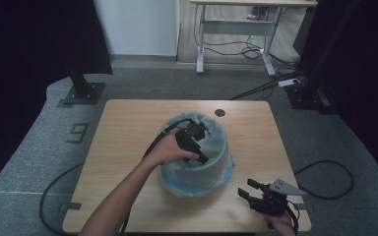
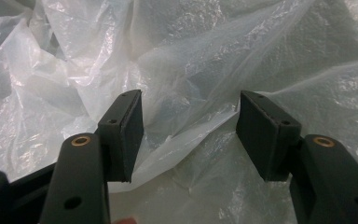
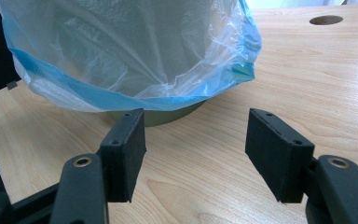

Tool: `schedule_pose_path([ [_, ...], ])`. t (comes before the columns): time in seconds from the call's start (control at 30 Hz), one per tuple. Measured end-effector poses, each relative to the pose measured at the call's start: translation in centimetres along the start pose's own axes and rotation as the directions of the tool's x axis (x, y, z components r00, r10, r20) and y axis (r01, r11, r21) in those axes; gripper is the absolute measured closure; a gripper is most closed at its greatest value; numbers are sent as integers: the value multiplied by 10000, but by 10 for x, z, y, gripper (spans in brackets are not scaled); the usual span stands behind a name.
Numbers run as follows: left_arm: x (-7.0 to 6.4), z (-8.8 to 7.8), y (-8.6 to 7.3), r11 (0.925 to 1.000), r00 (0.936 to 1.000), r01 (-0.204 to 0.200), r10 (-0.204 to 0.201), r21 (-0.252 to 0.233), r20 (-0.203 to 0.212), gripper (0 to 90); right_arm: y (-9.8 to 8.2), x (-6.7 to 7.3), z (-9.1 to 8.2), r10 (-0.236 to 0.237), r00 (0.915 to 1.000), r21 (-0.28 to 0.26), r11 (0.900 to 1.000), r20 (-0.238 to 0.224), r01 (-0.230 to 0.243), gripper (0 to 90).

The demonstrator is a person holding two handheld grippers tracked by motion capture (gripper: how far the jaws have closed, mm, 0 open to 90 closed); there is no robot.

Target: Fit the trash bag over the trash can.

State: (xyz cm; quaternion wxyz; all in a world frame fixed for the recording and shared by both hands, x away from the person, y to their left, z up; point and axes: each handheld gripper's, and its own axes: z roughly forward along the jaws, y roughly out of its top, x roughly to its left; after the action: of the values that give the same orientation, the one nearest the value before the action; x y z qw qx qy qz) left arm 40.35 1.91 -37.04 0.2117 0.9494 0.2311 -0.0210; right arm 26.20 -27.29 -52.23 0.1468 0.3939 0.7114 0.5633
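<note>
Setting reads as a lab or test room fitted out for recording, not a home. Grey carpet floor [image 1: 39, 147] with a large "9" [image 1: 78, 132] marked on it beside the work station. Small wood-grain surface [image 1: 128, 128] with a round cable hole [image 1: 220, 113] near its far edge. Black stands on flat base plates [image 1: 82, 93] at both far corners, with dark curtains [image 1: 24, 54] hanging to left and right. Loose black cables [image 1: 327, 179] run over the carpet; a white power strip [image 1: 289, 82] lies by the right stand. At the back, a white-framed desk [image 1: 236, 27] against a pale wall [image 1: 138, 27], more cabling below it.
</note>
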Motion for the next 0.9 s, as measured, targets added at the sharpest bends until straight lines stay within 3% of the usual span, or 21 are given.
schedule_pose_path([
  [0.17, 1, -15, -7, 9974, 9999, 62, -53, -712, 121, 405, 0, 0, -1, 22, 10000, -37, 10000, 24, -22, 373],
  [0.3, 2, -35, -18, 9897, 9998, 189, -182, -1417, 59, 405, 0, 0, -1, 13, 10000, -21, 10000, 13, -13, 373],
  [0.43, 3, -51, -35, 9849, 9993, 296, -332, -1706, -179, 409, -1, 1, 2, -14, 10000, 26, 10000, -1, 14, 373],
  [0.6, 7, -57, -52, 9878, 9972, 424, -511, -1497, -544, 415, -1, 2, 3, -13, 10000, 90, 10000, -21, 13, 373],
  [0.63, 11, -55, -58, 9909, 9953, 547, -640, -1233, -726, 417, -1, 3, 4, -36, 10000, 95, 9999, -29, 36, 373],
  [0.9, 17, -41, -56, 9967, 9939, 593, -641, -550, -900, 418, -2, 3, 5, -64, 10000, 140, 9999, -24, 65, 373],
])
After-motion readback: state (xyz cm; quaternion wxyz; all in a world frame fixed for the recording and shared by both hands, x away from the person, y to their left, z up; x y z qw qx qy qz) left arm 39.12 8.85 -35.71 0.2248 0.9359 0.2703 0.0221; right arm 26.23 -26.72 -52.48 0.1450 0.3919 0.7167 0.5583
